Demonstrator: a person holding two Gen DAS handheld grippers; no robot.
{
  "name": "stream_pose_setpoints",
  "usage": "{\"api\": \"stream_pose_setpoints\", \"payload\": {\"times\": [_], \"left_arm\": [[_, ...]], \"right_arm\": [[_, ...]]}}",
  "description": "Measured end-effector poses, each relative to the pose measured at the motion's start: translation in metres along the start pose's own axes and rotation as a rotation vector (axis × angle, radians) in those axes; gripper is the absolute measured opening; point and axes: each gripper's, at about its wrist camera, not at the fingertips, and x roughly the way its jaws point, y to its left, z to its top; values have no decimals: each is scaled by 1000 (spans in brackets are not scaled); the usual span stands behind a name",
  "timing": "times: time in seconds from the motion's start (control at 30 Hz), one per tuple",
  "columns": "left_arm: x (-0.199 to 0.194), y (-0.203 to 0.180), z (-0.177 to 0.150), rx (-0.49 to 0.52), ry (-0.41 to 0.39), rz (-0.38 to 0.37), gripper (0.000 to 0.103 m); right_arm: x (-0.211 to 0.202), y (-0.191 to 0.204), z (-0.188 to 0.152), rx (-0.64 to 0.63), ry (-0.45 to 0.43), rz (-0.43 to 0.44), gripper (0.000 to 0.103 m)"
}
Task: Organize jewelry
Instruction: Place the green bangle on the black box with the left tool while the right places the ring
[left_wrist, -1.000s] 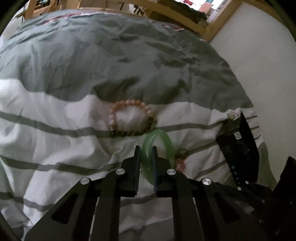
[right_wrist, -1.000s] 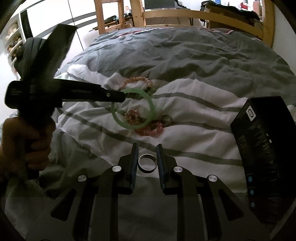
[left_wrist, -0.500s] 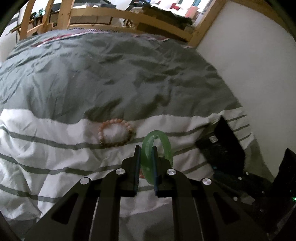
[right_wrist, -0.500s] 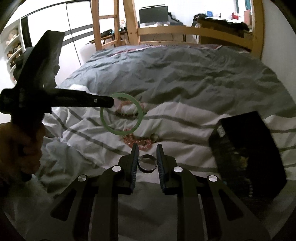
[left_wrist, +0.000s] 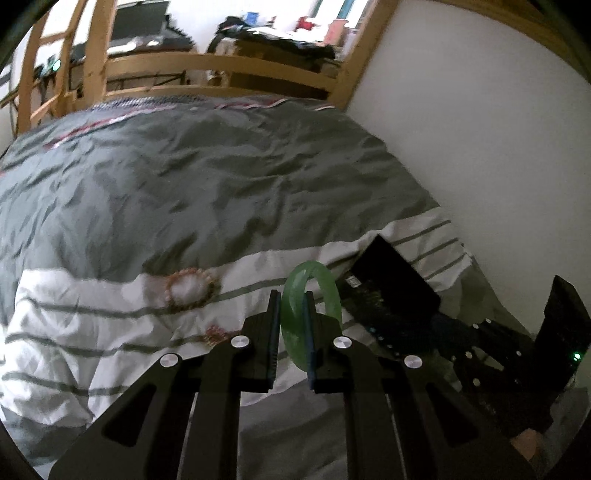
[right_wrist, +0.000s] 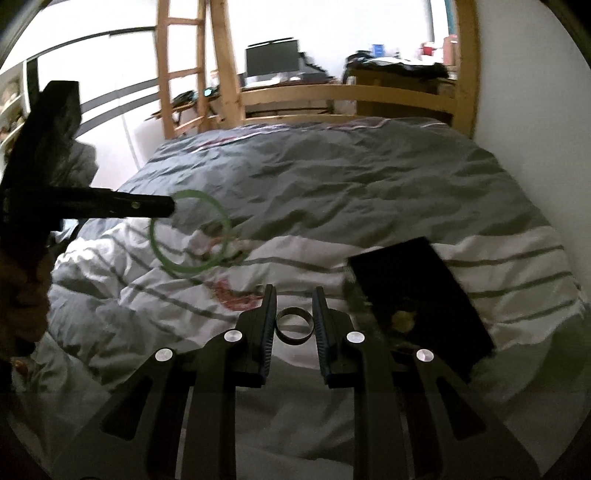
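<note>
My left gripper (left_wrist: 291, 325) is shut on a green jade bangle (left_wrist: 321, 284) and holds it in the air above the bed; the bangle also shows in the right wrist view (right_wrist: 166, 258), gripped by the left gripper (right_wrist: 168, 206). My right gripper (right_wrist: 294, 321) is shut on a silver ring (right_wrist: 294, 326), held above the duvet. A pink beaded bracelet (left_wrist: 190, 288) and a small reddish bracelet (left_wrist: 216, 334) lie on the white striped duvet. A black jewelry box (right_wrist: 417, 295) lies to the right; it also shows in the left wrist view (left_wrist: 391, 291).
The bed has a grey and white striped duvet (left_wrist: 184, 184). A white wall (left_wrist: 480, 129) runs along its right side. A wooden bed rail (right_wrist: 351, 96) and ladder (right_wrist: 177, 74) stand at the far end, with a desk and monitor (right_wrist: 273, 59) behind.
Both grippers have risen away from the duvet with their pieces still held. The bangle has been carried up and to the right, towards the black box.
</note>
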Motion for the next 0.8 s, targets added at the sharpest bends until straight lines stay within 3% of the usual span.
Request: {"api": "stream_pose_setpoints", "payload": {"times": [0.4, 0.7, 0.8], "left_arm": [[27, -78, 27, 133, 17, -48, 11], [91, -134, 44, 222, 75, -82, 11], [123, -148, 47, 241, 111, -92, 11]], "right_arm": [[-16, -78, -11, 132, -37, -88, 20], [4, -103, -19, 169, -12, -80, 20], [15, -114, -23, 204, 2, -30, 20]]}}
